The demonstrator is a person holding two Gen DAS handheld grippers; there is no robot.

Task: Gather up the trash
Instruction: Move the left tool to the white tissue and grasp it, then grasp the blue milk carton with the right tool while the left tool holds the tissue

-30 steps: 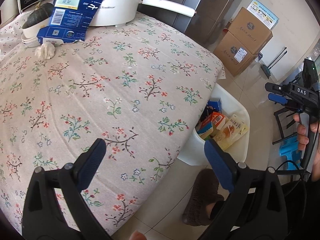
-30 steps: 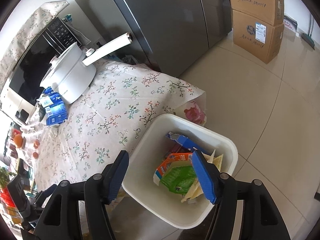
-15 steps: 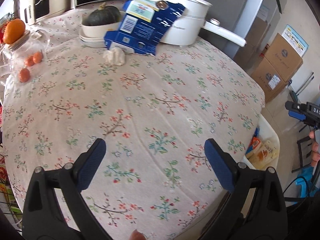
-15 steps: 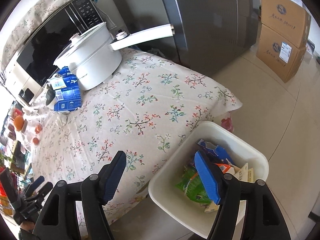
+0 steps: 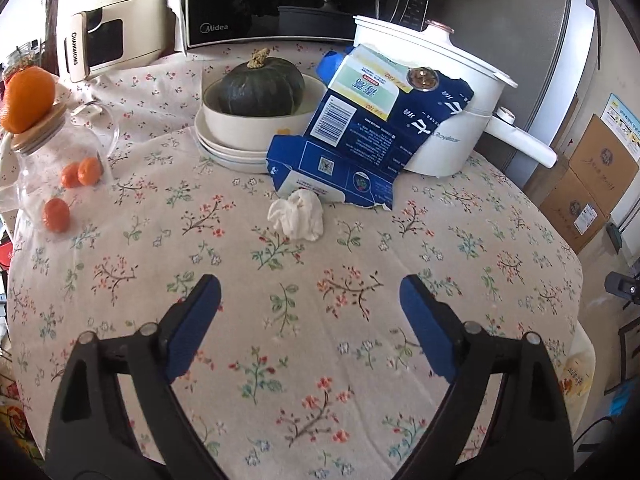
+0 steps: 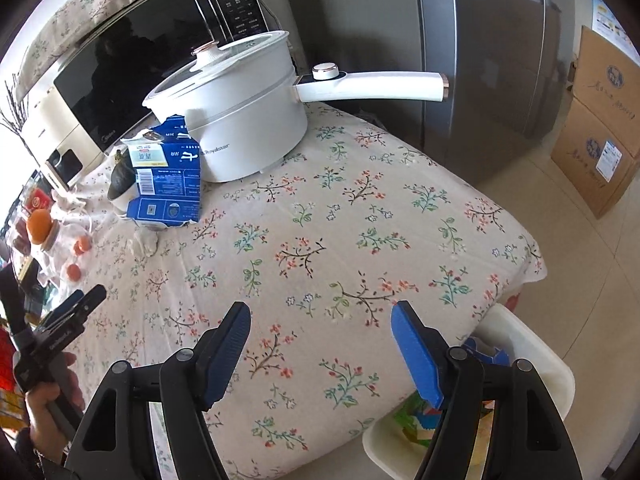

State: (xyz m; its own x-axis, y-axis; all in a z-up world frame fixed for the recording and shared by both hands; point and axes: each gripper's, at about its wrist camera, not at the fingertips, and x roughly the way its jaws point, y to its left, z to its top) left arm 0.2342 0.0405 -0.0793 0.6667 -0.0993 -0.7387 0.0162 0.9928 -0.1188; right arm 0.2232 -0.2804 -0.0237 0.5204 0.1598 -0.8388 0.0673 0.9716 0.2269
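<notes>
Crumpled white tissue (image 5: 297, 216) lies on the floral table (image 5: 360, 320), just in front of a torn blue carton (image 5: 360, 140) that leans against the white electric pot (image 5: 436, 92) and the stacked bowls holding a dark squash (image 5: 260, 88). Judged handling: tissue very light, soft, compressible; a pinch across its bulk from above should hold, though the cloth underneath could get caught if the pads go too low. Carton: light, stiff card, flattened and ragged at the edges; best taken on the free lower flap near the tissue, since the upper part rests on the pot. Left tongs (image 5: 310, 300) hang over the cloth short of the tissue, empty, pads apart but narrowing. Right tongs (image 6: 320, 328) also empty, pads apart, over the table edge nearer the white bin (image 6: 540, 368), which sits on the floor beside the table and already contains packaging. Glass jar with oranges (image 5: 52, 168) off to the side, not trash.
</notes>
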